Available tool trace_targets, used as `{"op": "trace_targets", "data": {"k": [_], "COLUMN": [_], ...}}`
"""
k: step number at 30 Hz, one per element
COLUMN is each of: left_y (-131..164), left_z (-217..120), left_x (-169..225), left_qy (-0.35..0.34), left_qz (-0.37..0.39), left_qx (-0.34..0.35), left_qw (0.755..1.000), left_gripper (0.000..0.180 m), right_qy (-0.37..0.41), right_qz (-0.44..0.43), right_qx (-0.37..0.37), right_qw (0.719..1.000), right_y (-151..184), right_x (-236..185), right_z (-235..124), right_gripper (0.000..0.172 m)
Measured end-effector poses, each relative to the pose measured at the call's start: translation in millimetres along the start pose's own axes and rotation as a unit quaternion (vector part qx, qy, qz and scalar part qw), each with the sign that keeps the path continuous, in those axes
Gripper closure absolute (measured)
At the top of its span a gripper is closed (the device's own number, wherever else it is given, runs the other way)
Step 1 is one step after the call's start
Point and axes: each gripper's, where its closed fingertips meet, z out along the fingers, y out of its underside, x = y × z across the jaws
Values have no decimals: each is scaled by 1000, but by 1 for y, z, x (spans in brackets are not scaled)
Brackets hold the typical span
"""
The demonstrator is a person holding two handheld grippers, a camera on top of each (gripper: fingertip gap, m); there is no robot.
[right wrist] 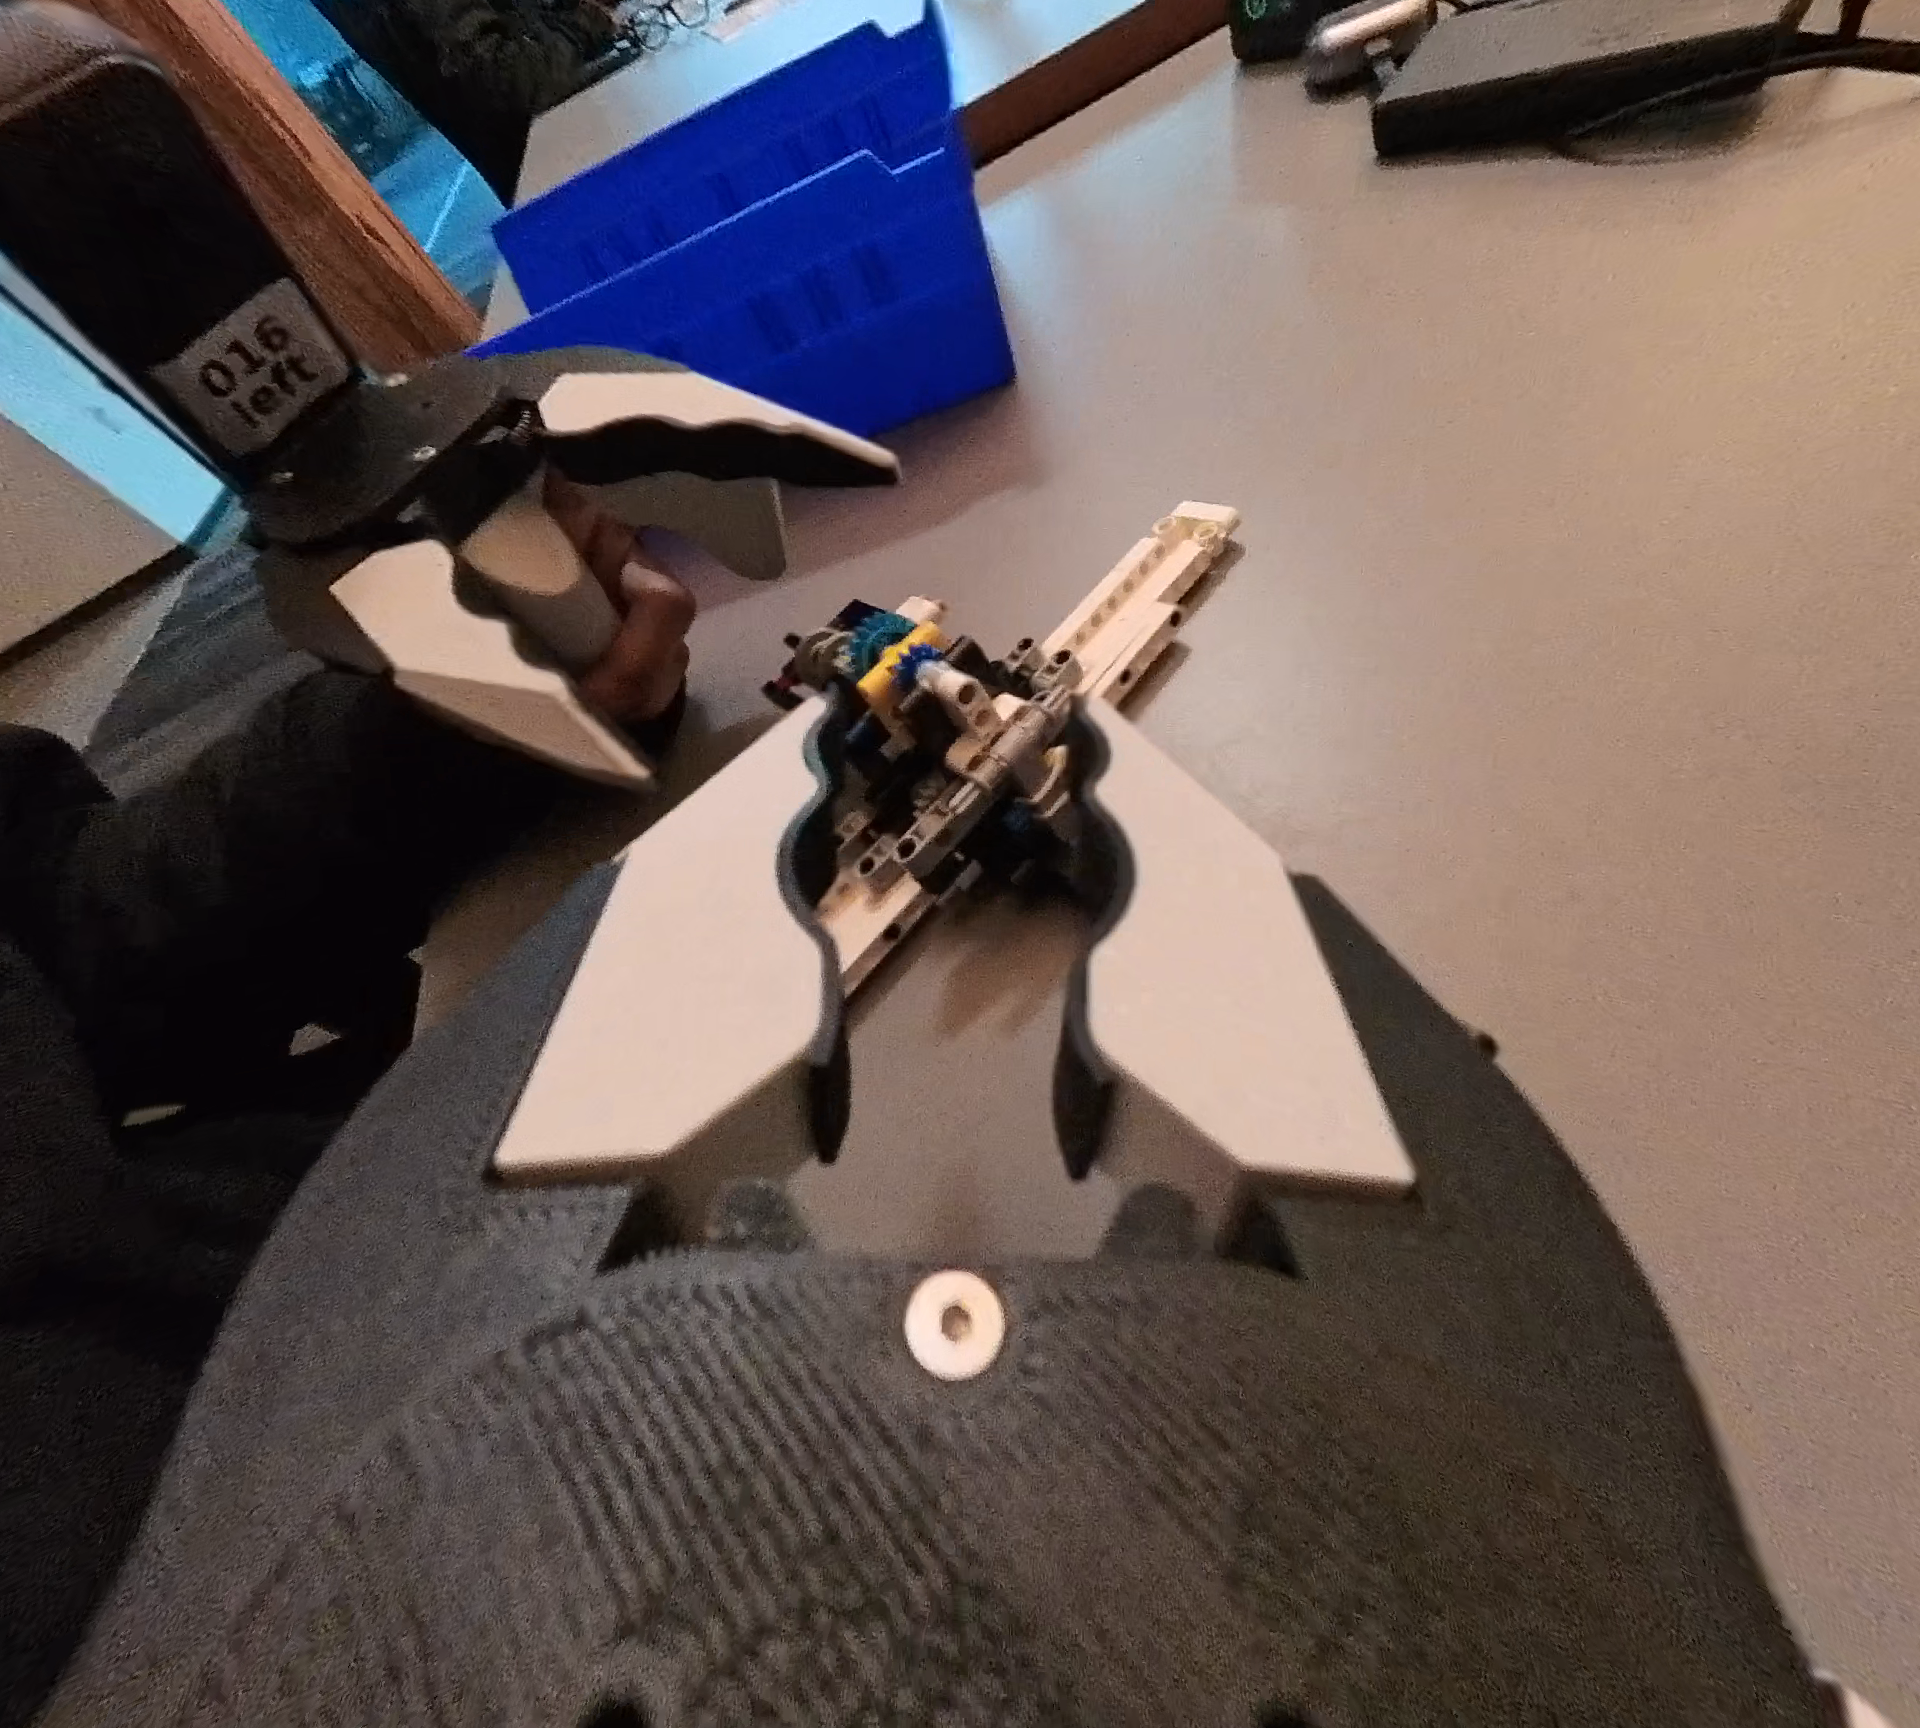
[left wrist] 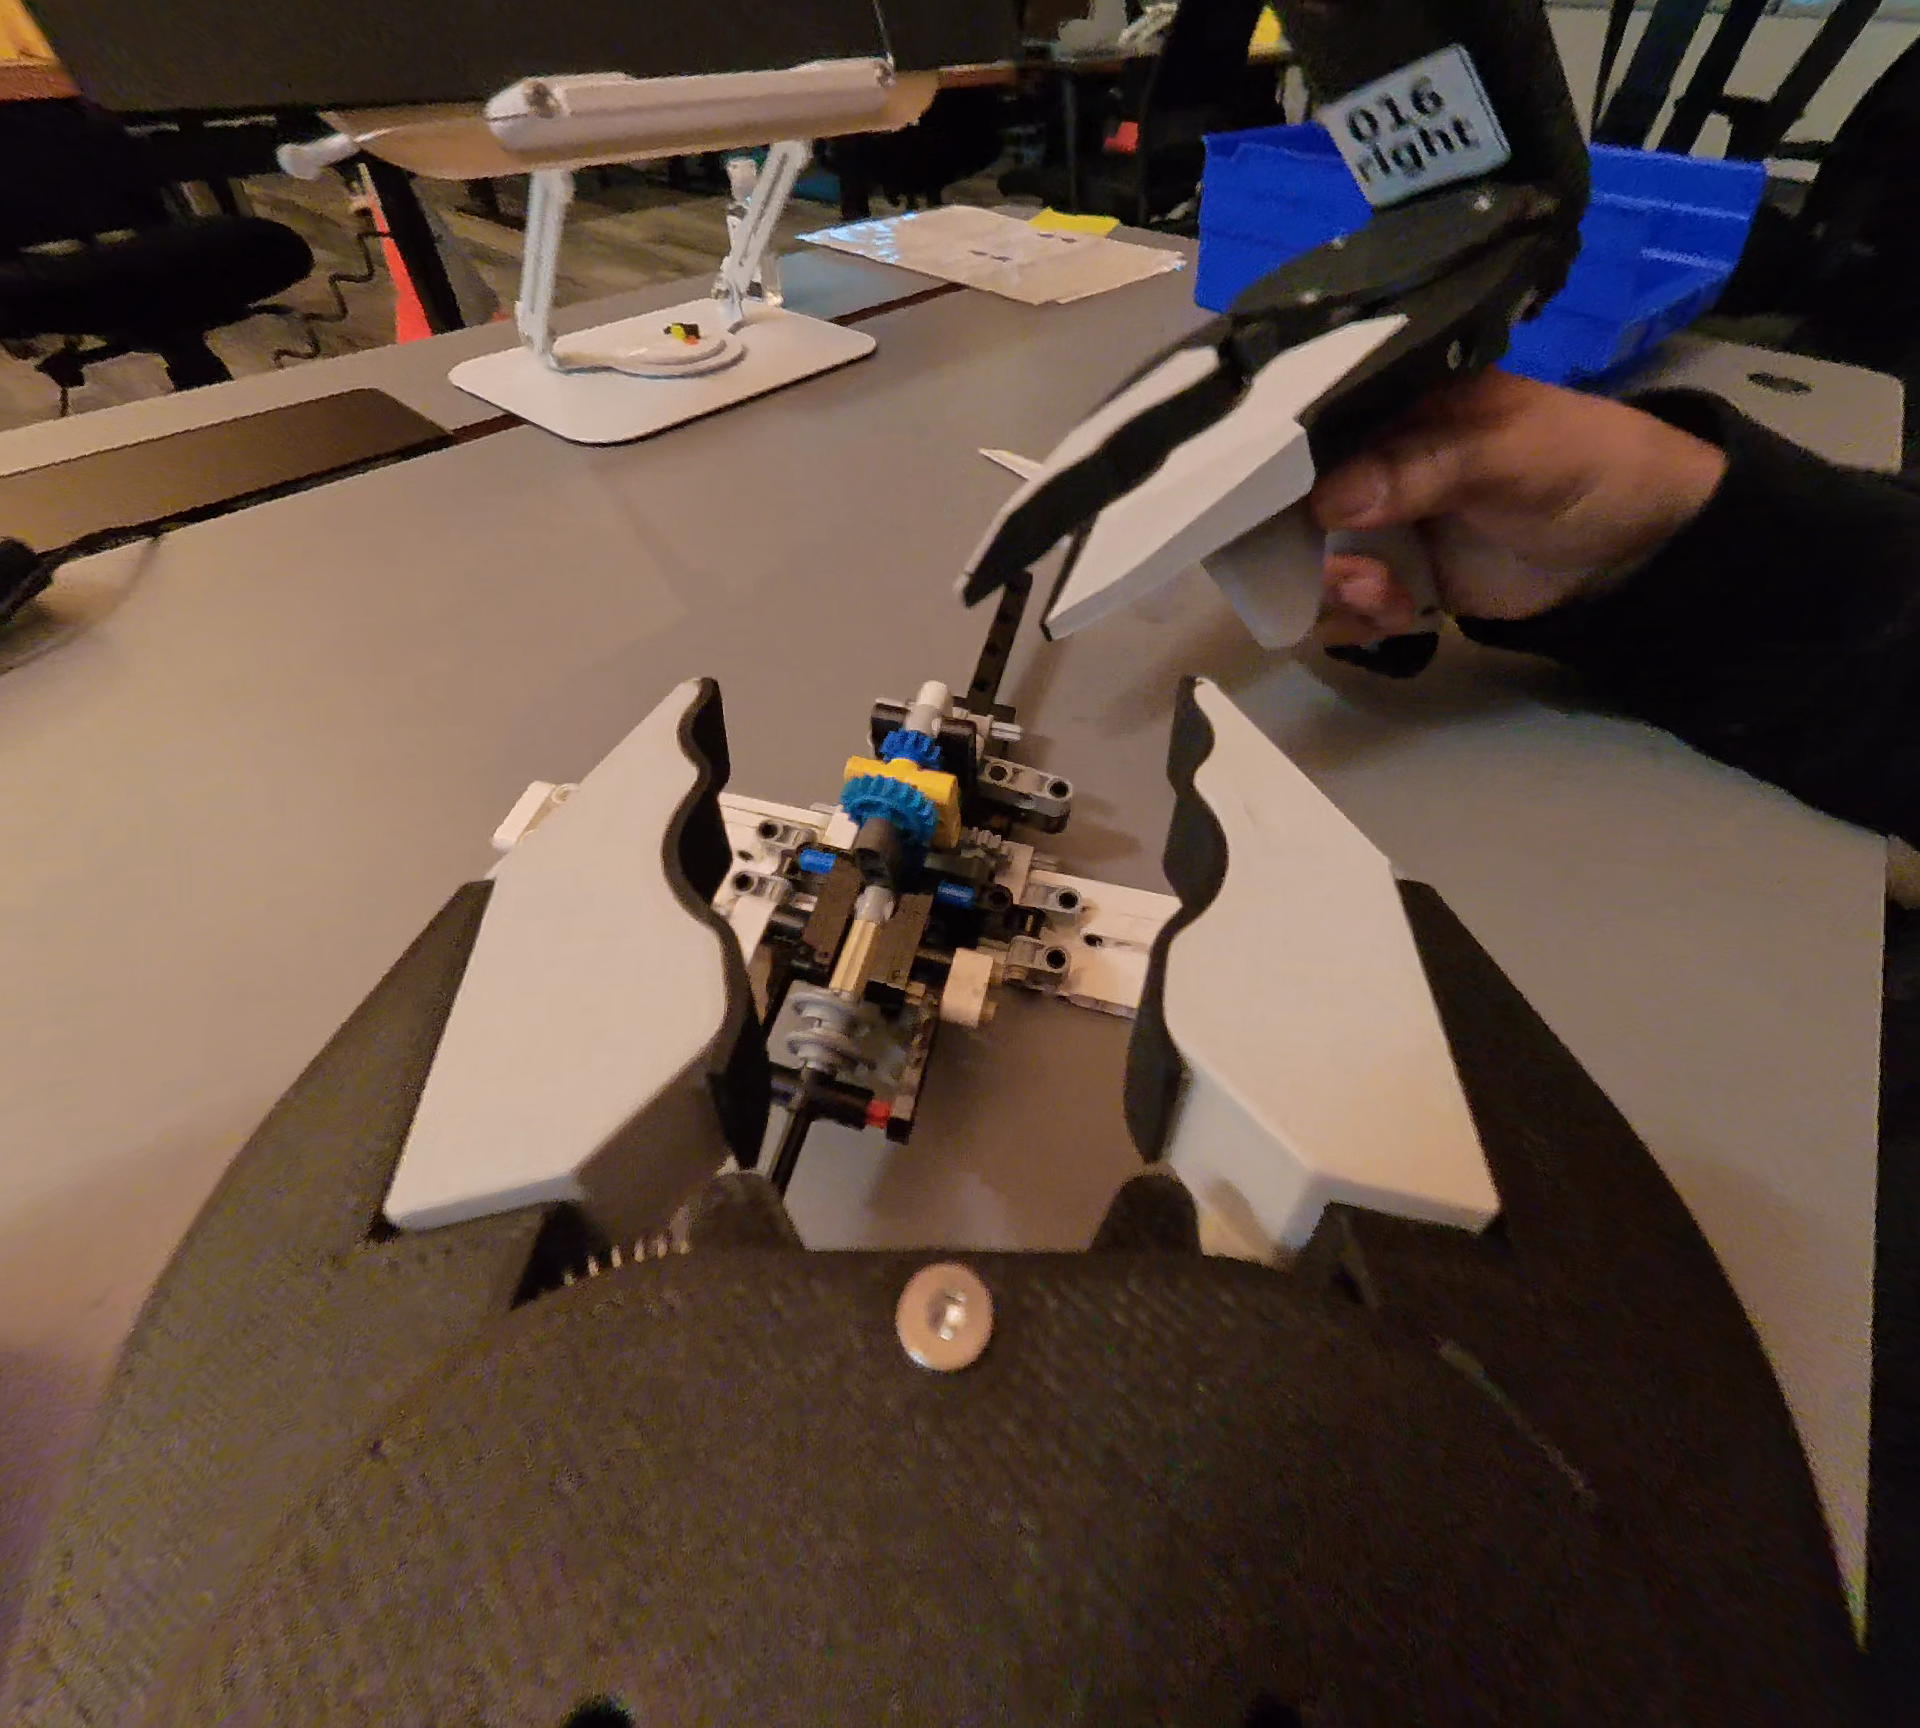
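Note:
A small building-brick assembly (left wrist: 894, 847) with blue gears, a yellow block and white beams lies on the grey table (left wrist: 416, 691). My left gripper (left wrist: 945, 691) is open wide, with a finger on each side of the assembly and a clear gap on the right. A black beam (left wrist: 997, 650) stands up from the assembly's far end. My right gripper (left wrist: 1013, 608) hovers over it with the beam's top between its pads, which do not press on it. In the right wrist view my right gripper (right wrist: 951, 722) straddles the assembly (right wrist: 935, 743), and the left gripper (right wrist: 769, 624) is open beside it.
A blue bin (left wrist: 1662, 244) stands at the back right and also shows in the right wrist view (right wrist: 779, 276). A white stand (left wrist: 665, 369) and papers (left wrist: 997, 250) are farther back. Black devices (right wrist: 1590, 47) lie at the far side. A person's hand (left wrist: 1507, 494) holds the right gripper.

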Motion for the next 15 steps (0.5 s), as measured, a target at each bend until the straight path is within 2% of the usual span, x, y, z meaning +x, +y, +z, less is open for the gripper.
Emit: {"op": "trace_targets", "data": {"k": [1, 3, 9, 11, 15], "left_y": [-1, -1, 4, 12, 24], "left_z": [-1, -1, 3, 8, 21], "left_x": [-3, -7, -9, -12, -8], "left_qy": [-2, -3, -11, -28, -8], "left_qz": [-10, -29, -28, -3, 64], "left_qx": [4, 5, -20, -56, -152], "left_qw": [1000, 1000, 999, 998, 986], "left_gripper": [97, 100, 104, 101, 105], "right_qy": [-2, 5, 49, 58, 62], "right_qz": [0, -1, -37, -47, -52], "right_qx": [7, 10, -44, -63, -75], "right_qw": [1000, 1000, 997, 995, 994], "right_y": [0, 3, 22, 28, 34], "right_x": [-2, -3, 5, 5, 6], "right_z": [-1, -2, 5, 9, 14], "right_gripper": [140, 148, 148, 148, 152]}}
